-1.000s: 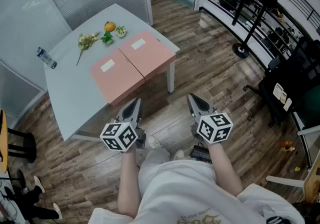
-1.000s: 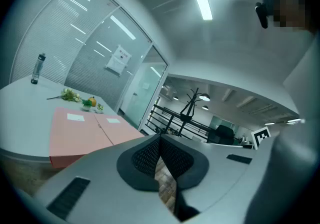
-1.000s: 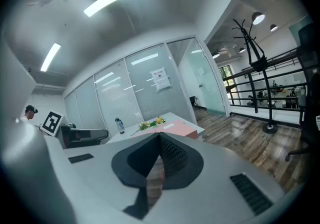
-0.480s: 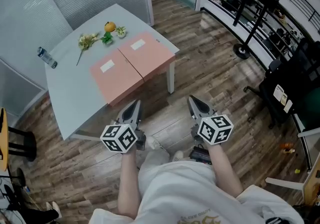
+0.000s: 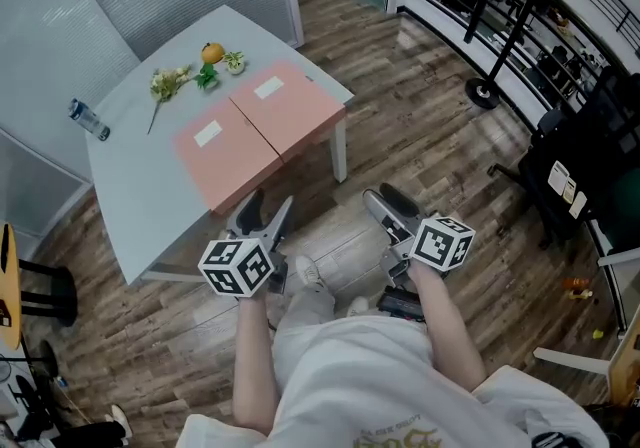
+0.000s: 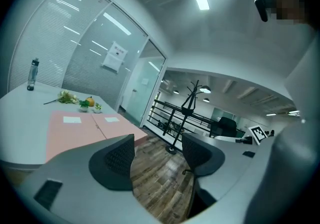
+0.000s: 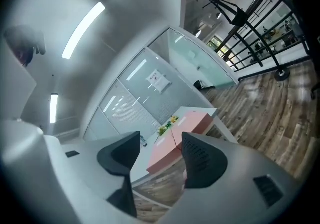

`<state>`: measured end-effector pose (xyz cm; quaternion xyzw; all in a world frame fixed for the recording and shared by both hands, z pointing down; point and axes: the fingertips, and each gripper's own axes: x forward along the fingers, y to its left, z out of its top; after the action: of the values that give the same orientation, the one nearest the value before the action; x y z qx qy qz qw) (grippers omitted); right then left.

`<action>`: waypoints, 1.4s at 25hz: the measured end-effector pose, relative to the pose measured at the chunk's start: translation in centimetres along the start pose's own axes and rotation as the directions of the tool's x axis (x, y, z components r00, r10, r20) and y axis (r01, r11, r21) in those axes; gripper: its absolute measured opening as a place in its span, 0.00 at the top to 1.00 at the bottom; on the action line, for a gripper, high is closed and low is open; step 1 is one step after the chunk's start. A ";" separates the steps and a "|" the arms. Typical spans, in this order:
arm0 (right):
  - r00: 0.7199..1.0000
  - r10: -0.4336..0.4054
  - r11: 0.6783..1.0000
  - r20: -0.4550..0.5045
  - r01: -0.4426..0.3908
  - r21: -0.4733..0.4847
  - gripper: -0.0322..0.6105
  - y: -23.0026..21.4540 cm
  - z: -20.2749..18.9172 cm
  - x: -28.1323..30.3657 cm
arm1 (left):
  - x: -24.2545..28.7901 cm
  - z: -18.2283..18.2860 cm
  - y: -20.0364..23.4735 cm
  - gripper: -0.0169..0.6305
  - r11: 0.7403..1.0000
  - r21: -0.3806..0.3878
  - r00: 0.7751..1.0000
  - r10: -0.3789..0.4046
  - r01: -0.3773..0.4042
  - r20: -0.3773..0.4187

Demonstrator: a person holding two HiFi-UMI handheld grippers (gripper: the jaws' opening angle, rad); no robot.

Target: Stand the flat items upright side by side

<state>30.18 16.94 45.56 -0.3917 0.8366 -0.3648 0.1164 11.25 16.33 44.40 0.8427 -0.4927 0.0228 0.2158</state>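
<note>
On grey table (image 5: 128, 191), flat pink rectangles (image 5: 236, 162)

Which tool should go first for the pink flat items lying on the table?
Probably left. The left tool, jaws opening and empty, is close to the nearer pink item at the table edge. The right tool, also opening and empty, hangs over floor beside it.

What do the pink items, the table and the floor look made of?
Pink items: probably matte card or board; flat, dull, with white labels.
Table: likely smooth pale laminate; faint sheen.
Floor: wood-look planks; visible grain.
</note>
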 end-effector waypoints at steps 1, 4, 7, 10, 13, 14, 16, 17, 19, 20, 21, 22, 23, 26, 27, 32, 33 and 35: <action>1.000 -0.004 1.000 0.000 0.004 0.005 0.54 -0.3 0.0 0.3 | 0.4 0.1 0.2 0.53 1.000 0.003 1.000 0.000 0.000 -0.003; 1.000 -0.024 1.000 -0.009 0.024 0.013 0.54 -1.6 0.1 1.5 | 1.6 0.9 1.1 0.53 1.000 0.001 1.000 0.000 0.000 0.003; 0.998 -0.065 0.998 -0.019 0.065 0.002 0.54 -3.6 1.0 3.4 | 3.4 1.7 2.8 0.53 1.000 0.021 1.000 -0.001 0.001 -0.012; 0.994 -0.104 0.994 -0.019 0.105 0.027 0.54 -5.7 1.8 6.1 | 6.2 2.0 5.5 0.53 1.000 0.024 0.999 -0.005 0.006 -0.047; 0.990 -0.136 0.989 -0.027 0.138 0.054 0.54 -7.7 2.3 9.9 | 10.3 2.6 8.6 0.53 0.999 0.025 0.994 -0.025 0.028 -0.103; 0.989 -0.143 0.987 -0.033 0.145 0.071 0.54 -8.2 2.2 11.3 | 11.6 2.7 9.6 0.53 0.999 0.037 0.991 -0.029 0.034 -0.127; 0.988 -0.148 0.982 -0.045 0.152 0.114 0.54 -9.2 2.1 13.9 | 14.1 3.0 11.5 0.53 0.997 0.068 0.985 -0.034 0.046 -0.172; 0.988 -0.150 0.979 -0.048 0.155 0.134 0.54 -9.7 2.1 15.1 | 15.2 3.3 12.4 0.53 0.996 0.077 0.981 -0.040 0.055 -0.191; 0.986 -0.162 0.972 -0.047 0.167 0.167 0.54 -10.7 2.3 17.2 | 17.5 3.7 14.0 0.54 0.994 0.078 0.973 -0.060 0.079 -0.221; 0.984 -0.171 0.968 -0.045 0.176 0.180 0.54 -11.2 2.4 18.2 | 18.5 3.8 14.8 0.54 0.993 0.074 0.970 -0.071 0.091 -0.234; 0.982 -0.182 0.964 -0.045 0.188 0.190 0.54 -11.7 2.5 19.0 | 19.4 3.8 15.6 0.54 0.992 0.071 0.965 -0.080 0.100 -0.249; 0.980 -0.195 0.960 -0.048 0.201 0.197 0.54 -12.1 2.5 19.8 | 20.2 3.8 16.3 0.54 0.992 0.072 0.960 -0.084 0.107 -0.267; 0.976 -0.209 0.956 -0.052 0.216 0.201 0.54 -12.4 2.5 20.4 | 21.0 3.8 17.0 0.54 0.990 0.084 0.954 -0.083 0.112 -0.288; 0.967 -0.247 0.945 -0.064 0.255 0.205 0.54 -13.6 2.5 22.3 | 23.3 3.8 18.8 0.53 0.974 0.184 0.931 -0.059 0.133 -0.361; 0.965 -0.255 0.942 -0.069 0.264 0.208 0.54 -13.9 2.5 22.9 | 24.0 3.8 19.4 0.53 0.970 0.201 0.925 -0.056 0.140 -0.377; 0.950 -0.286 0.935 -0.122 0.305 0.184 0.52 -15.6 2.0 24.6 | 26.3 2.7 21.4 0.53 0.974 0.173 0.904 -0.063 0.149 -0.422; 0.947 -0.295 0.932 -0.130 0.315 0.178 0.51 -15.9 2.0 24.6 | 26.6 2.4 21.6 0.53 0.972 0.177 0.899 -0.061 0.152 -0.433; 0.942 -0.307 0.927 -0.136 0.328 0.180 0.51 -16.6 2.2 24.8 | 27.2 1.8 22.0 0.53 0.971 0.179 0.889 -0.061 0.158 -0.453</action>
<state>24.14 -9.62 57.91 -0.4884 0.7262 -0.4811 0.0504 6.45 -15.92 57.13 0.8598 -0.3765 0.2544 0.2330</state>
